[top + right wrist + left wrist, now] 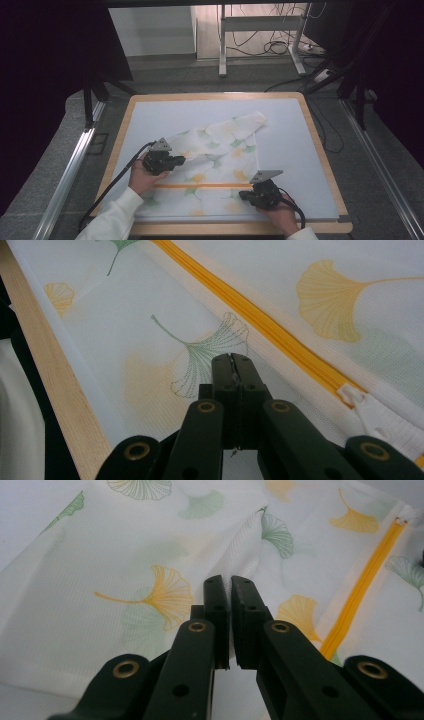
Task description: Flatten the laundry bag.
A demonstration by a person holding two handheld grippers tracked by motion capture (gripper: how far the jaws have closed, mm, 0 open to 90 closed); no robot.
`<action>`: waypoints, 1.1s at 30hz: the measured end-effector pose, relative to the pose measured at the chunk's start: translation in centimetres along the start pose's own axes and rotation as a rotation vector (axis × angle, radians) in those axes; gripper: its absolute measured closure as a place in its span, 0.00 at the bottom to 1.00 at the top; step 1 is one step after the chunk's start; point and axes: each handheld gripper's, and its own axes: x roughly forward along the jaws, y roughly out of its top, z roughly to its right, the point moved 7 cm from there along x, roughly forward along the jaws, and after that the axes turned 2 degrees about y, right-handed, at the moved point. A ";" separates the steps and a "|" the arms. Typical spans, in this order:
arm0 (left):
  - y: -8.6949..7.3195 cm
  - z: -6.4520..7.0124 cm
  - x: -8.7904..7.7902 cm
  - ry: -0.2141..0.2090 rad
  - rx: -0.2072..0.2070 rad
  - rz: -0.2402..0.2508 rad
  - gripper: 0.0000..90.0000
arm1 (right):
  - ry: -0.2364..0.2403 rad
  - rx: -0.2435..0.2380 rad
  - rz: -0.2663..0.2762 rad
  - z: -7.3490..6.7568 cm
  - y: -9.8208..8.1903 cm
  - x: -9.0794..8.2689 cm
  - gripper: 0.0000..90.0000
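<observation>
A white mesh bag (pixel 220 150) printed with green and yellow ginkgo leaves lies on the mat, one corner drawn out toward the far right. An orange zipper (pixel 200 185) runs across its near part. My left gripper (pixel 182 160) is at the bag's left side, and in its own view the left gripper (pixel 230 582) is shut on a raised fold of the mesh (pixel 125 545), with the zipper (pixel 362 587) to its right. My right gripper (pixel 241 195) sits at the near right, where the right gripper (pixel 232 357) is shut on the mesh (pixel 150 350) beside the zipper (pixel 270 325) and its white pull (pixel 380 417).
The bag rests on a white mat (pixel 290 150) laid on a wooden table (pixel 320 145), whose wooden near edge (pixel 55 375) runs close to the right gripper. Metal rails (pixel 70 170) flank the table. A desk frame with cables (pixel 260 30) stands on the floor beyond.
</observation>
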 end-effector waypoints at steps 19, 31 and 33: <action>0.5 -3.5 0.9 -0.036 -0.062 -0.036 0.97 | -0.005 -0.006 -0.003 0.0 0.0 -0.1 0.99; 1.6 -5.6 1.4 -0.063 -0.065 -0.079 0.97 | -0.004 -0.002 -0.001 0.1 0.0 -0.1 0.99; 1.8 -6.0 1.4 -0.058 -0.070 -0.081 0.97 | -0.006 -0.004 -0.001 0.1 0.0 -0.1 0.99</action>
